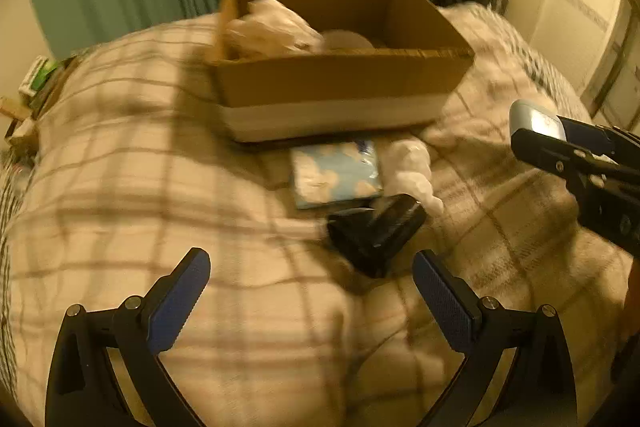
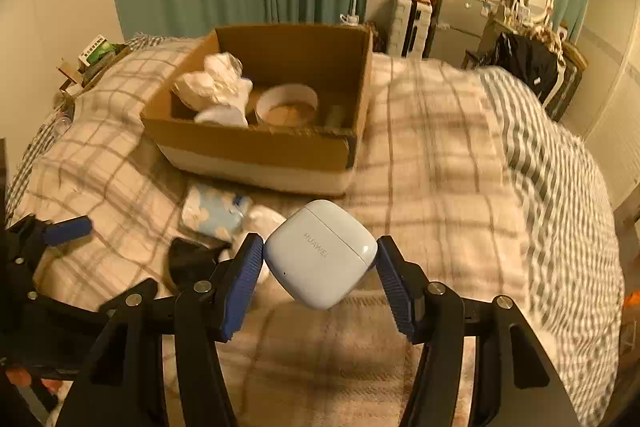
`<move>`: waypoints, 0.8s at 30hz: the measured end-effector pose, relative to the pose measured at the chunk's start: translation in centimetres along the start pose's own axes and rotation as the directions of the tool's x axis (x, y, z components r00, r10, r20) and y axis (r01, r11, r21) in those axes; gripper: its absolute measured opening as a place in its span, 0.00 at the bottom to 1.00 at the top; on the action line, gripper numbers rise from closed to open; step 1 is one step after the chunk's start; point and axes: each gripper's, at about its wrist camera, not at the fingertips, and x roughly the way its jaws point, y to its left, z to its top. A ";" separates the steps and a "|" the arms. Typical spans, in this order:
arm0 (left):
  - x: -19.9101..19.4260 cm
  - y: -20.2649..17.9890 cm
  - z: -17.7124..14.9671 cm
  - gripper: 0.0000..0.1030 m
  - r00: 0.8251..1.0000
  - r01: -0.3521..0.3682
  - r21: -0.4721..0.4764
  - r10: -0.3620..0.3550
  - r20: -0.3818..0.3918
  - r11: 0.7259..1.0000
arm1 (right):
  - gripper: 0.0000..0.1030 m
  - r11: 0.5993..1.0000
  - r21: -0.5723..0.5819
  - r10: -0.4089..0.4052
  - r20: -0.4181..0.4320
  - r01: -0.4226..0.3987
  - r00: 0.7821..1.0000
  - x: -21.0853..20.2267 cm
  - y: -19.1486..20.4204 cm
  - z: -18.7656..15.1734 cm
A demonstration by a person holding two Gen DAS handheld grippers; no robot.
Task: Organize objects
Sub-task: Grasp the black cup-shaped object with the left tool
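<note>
A white earbud case (image 2: 320, 253) is clamped between the pads of the right hand-held gripper (image 2: 320, 259), held clear above the checked blanket of the bed (image 2: 440, 155). The left hand-held gripper (image 1: 311, 291) is released, with its jaws spread wide and nothing between them, hanging over the blanket just short of a black object (image 1: 376, 233).

The step in hand is judged to be carrying the case to the cardboard box (image 2: 256, 147), which stands farther along the bed and already holds a white crumpled bundle (image 2: 218, 83) and a round white bowl (image 2: 286, 103). For this to be done well, the case should be kept level and firmly pinched, since it is gripped across its corners and could twist out. The near wall of the box should be cleared before lowering, and a free spot beside the bowl should be chosen.

The black object is blurred and cannot be identified. A blue-and-white packet (image 1: 336, 171) and a white item (image 1: 412, 167) beside it are partly hidden by the right hand-held gripper in its own view. The box floor behind the near wall is not visible.
</note>
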 end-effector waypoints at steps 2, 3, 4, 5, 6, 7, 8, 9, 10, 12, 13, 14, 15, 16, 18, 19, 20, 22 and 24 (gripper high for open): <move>1.1 -1.1 0.2 1.00 1.000 -0.012 0.037 0.013 -0.021 0.999 | 0.56 1.000 0.012 0.018 -0.016 -0.018 1.000 0.9 -0.3 -0.4; 1.7 -1.6 0.3 1.00 0.999 -0.017 0.055 0.018 -0.028 0.998 | 0.56 0.999 0.022 0.033 -0.020 -0.032 0.999 1.2 -0.5 -0.4; 2.2 -1.9 0.5 1.00 0.999 -0.017 0.066 0.019 -0.034 0.998 | 0.56 0.999 0.028 0.041 -0.019 -0.040 0.999 1.4 -0.8 -0.5; 2.6 -2.1 0.6 1.00 0.999 -0.017 0.070 0.020 -0.038 0.997 | 0.56 0.998 0.033 0.046 -0.017 -0.046 0.999 1.3 -1.0 -0.5; 3.1 -2.2 0.7 1.00 0.999 -0.020 0.069 0.023 -0.044 0.997 | 0.56 0.998 0.035 0.051 -0.015 -0.050 0.999 1.4 -1.1 -0.5; 3.5 -2.2 0.9 0.99 0.998 -0.021 0.066 0.024 -0.052 0.998 | 0.56 0.997 0.039 0.060 -0.012 -0.059 0.998 1.5 -1.2 -0.5; 3.8 -2.2 1.0 0.97 0.998 -0.018 0.065 0.022 -0.060 0.998 | 0.56 0.997 0.041 0.066 -0.012 -0.066 0.998 1.6 -1.2 -0.5; 4.2 -2.2 1.2 0.94 0.998 -0.012 0.065 0.016 -0.068 0.998 | 0.56 0.996 0.045 0.071 -0.012 -0.071 0.997 1.6 -1.3 -0.6; 4.4 -2.2 1.3 0.93 0.997 -0.004 0.063 0.009 -0.075 0.998 | 0.56 0.996 0.048 0.074 -0.013 -0.073 0.997 1.7 -1.3 -0.7; 4.9 -1.9 1.7 0.82 0.995 0.026 0.047 -0.021 -0.099 0.999 | 0.56 0.996 0.054 0.078 -0.014 -0.077 0.997 1.7 -1.5 -0.8; 5.1 -1.9 1.8 0.77 0.993 0.044 0.042 -0.039 -0.108 0.998 | 0.56 0.996 0.054 0.077 -0.015 -0.076 0.997 1.7 -1.4 -0.8; 5.2 -1.9 1.9 0.65 0.991 0.067 0.047 -0.061 -0.120 0.997 | 0.56 0.996 0.053 0.075 -0.016 -0.074 0.997 1.7 -1.4 -0.8; 5.3 -2.1 1.8 0.53 0.989 0.078 0.054 -0.071 -0.128 0.995 | 0.56 0.996 0.050 0.070 -0.016 -0.070 0.997 1.7 -1.3 -0.9; 5.2 -2.2 1.7 0.45 0.989 0.084 0.065 -0.075 -0.131 0.994 | 0.56 0.997 0.045 0.063 -0.017 -0.062 0.998 1.6 -1.2 -0.9; 4.9 -2.5 1.4 0.20 0.987 0.105 0.089 -0.093 -0.133 0.990 | 0.56 0.998 0.036 0.051 -0.018 -0.051 0.999 1.5 -0.9 -1.0; 4.6 -2.6 1.3 0.18 0.987 0.107 0.096 -0.094 -0.129 0.990 | 0.56 0.998 0.033 0.048 -0.017 -0.048 0.999 1.4 -0.8 -1.1; 4.2 -2.7 1.2 0.15 0.988 0.108 0.104 -0.096 -0.121 0.989 | 0.56 0.999 0.031 0.044 -0.015 -0.044 0.999 1.2 -0.8 -1.1; 3.1 -2.7 1.0 0.10 0.989 0.118 0.112 -0.107 -0.097 0.987 | 0.56 0.999 0.022 0.026 -0.007 -0.026 1.000 0.5 -0.5 -1.3; 1.6 -2.4 0.9 0.08 0.991 0.125 0.111 -0.118 -0.065 0.986 | 0.56 1.000 0.013 0.014 -0.003 -0.014 1.000 -0.2 -0.2 -1.4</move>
